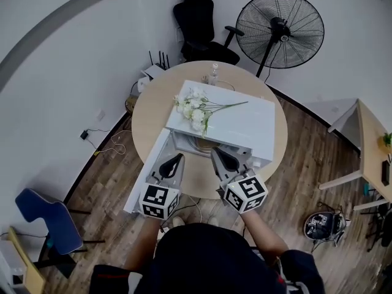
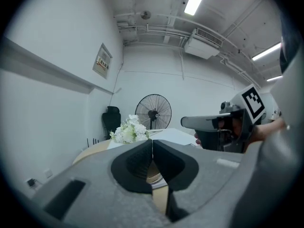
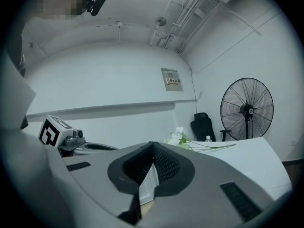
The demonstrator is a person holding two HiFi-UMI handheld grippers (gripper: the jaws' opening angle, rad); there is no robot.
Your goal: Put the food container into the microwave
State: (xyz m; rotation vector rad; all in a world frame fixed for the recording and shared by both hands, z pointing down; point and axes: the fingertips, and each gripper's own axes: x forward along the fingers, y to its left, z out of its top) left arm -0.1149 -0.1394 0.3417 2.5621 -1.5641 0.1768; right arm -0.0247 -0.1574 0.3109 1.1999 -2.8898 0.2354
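Microwave [image 1: 245, 124] open, beyond left tool [image 1: 174, 162], right tool [image 1: 219, 157]

Microwave [image 1: 245, 124] sits on round table [image 1: 147, 121], door [image 1: 144, 176] swung out on its left side toward the person. Flowers [image 1: 195, 109] lie on top of microwave, left part. Bottle [image 1: 214, 72] on table behind microwave. Office chair [image 1: 199, 23] behind table, fan [image 1: 280, 29] right of chair. Left gripper [image 1: 176, 159] and right gripper [image 1: 217, 154] side by side before the opening, left one above door. Blue chair [image 1: 49, 219] front-left; desk [image 1: 373, 146] far right.
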